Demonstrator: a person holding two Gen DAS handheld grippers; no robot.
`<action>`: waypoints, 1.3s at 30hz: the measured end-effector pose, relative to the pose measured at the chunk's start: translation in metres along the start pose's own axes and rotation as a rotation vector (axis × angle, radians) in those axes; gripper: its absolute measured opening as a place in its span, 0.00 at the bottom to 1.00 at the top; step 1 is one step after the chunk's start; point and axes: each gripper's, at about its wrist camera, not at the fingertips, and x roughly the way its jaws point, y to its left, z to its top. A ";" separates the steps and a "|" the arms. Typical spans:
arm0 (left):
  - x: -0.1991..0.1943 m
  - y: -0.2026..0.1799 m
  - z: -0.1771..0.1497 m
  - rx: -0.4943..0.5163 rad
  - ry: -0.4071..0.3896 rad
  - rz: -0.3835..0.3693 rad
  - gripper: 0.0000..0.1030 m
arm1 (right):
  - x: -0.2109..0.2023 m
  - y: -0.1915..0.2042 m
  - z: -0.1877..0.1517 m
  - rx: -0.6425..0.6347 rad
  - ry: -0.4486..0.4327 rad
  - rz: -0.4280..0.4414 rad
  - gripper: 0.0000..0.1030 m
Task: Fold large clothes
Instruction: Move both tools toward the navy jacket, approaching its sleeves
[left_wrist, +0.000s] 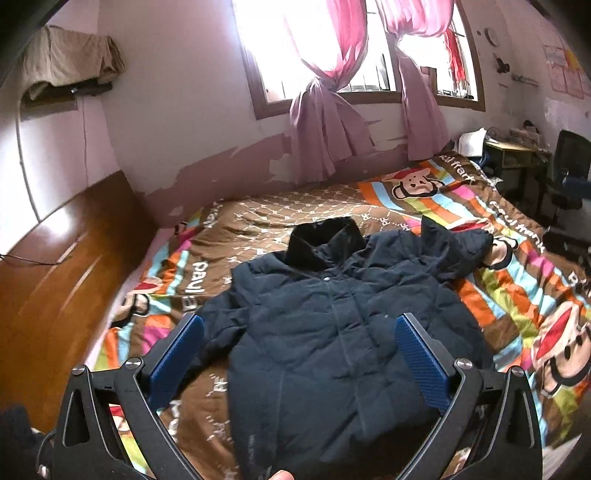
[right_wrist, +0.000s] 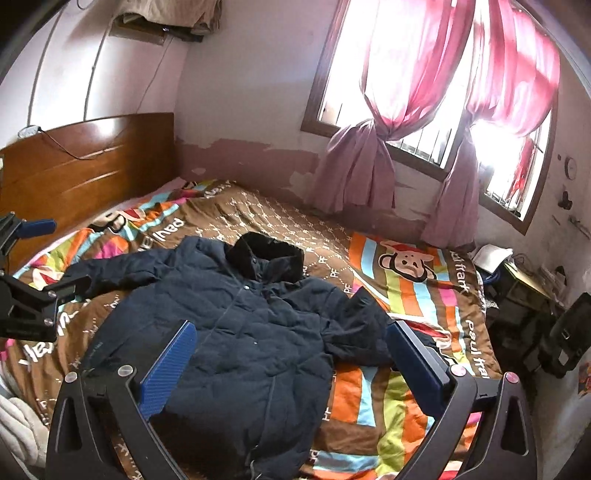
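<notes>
From the left wrist, the left gripper (left_wrist: 299, 328) hangs spread wide and empty above the navy padded jacket (left_wrist: 332, 325), which lies front up and zipped on the patterned bedspread (left_wrist: 517, 295), collar toward the window wall, with bare spread open on both sides and the wooden headboard (left_wrist: 55, 266) off to the left. From the right wrist, the right gripper (right_wrist: 291, 336) is likewise wide apart, gripping nothing, over the jacket's lower right side; one sleeve (right_wrist: 354, 328) lies bunched between its fingers, striped spread lies free to the right, and the left gripper shows at the left edge.
</notes>
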 end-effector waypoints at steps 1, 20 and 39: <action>0.011 -0.002 0.004 -0.007 0.007 -0.006 0.99 | 0.008 -0.003 0.001 0.004 0.004 -0.001 1.00; 0.202 -0.034 0.018 0.047 0.039 0.004 0.99 | 0.191 -0.128 -0.035 0.159 -0.048 -0.119 1.00; 0.353 -0.112 -0.021 0.057 0.193 -0.099 0.98 | 0.359 -0.303 -0.210 0.938 0.221 -0.089 1.00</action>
